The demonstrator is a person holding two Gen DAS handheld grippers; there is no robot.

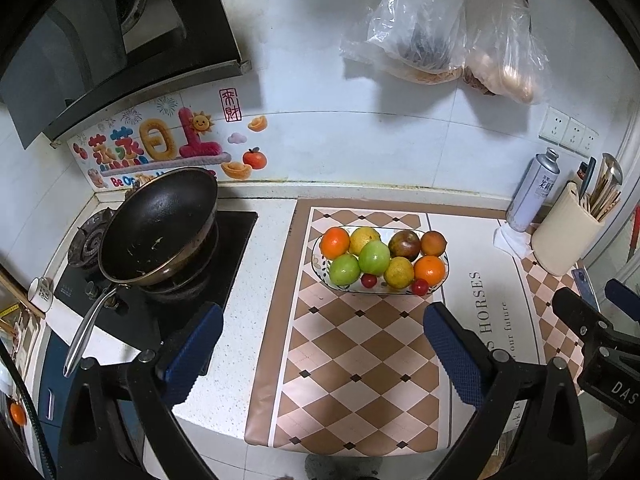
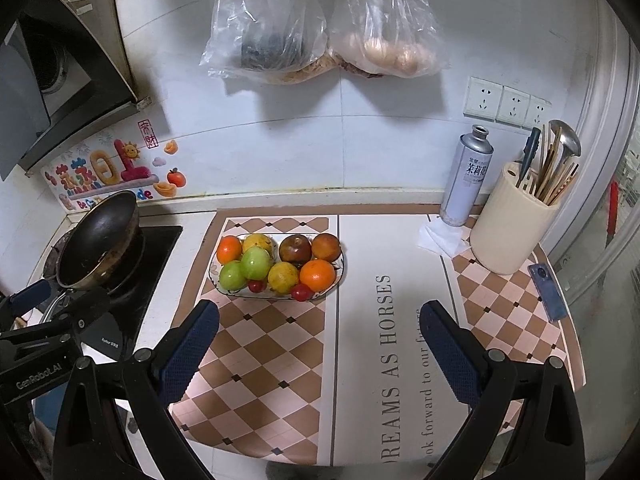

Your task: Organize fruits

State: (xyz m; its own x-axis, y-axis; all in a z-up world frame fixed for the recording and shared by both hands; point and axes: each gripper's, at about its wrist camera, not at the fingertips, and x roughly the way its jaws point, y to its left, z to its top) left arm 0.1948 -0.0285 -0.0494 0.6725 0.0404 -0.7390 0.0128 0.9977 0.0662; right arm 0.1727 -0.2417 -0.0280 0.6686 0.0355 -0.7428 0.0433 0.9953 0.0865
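A white oval bowl (image 1: 320,270) stands on the checkered mat, filled with several fruits: oranges (image 1: 335,243), green fruits (image 1: 374,257), yellow ones (image 1: 398,272), a dark apple (image 1: 405,243) and small red ones (image 1: 420,287). The bowl also shows in the right wrist view (image 2: 214,278) with the fruits (image 2: 317,275). My left gripper (image 1: 322,322) is open and empty, hanging in front of the bowl. My right gripper (image 2: 318,318) is open and empty, to the right of the bowl; it also shows at the left wrist view's right edge (image 1: 588,304).
A black wok (image 1: 160,226) sits on the gas stove at left. A spray can (image 2: 466,176), a utensil holder (image 2: 512,224) and a phone (image 2: 548,292) stand at the right. Plastic bags (image 2: 320,24) hang on the wall. A patterned mat (image 2: 372,340) covers the counter.
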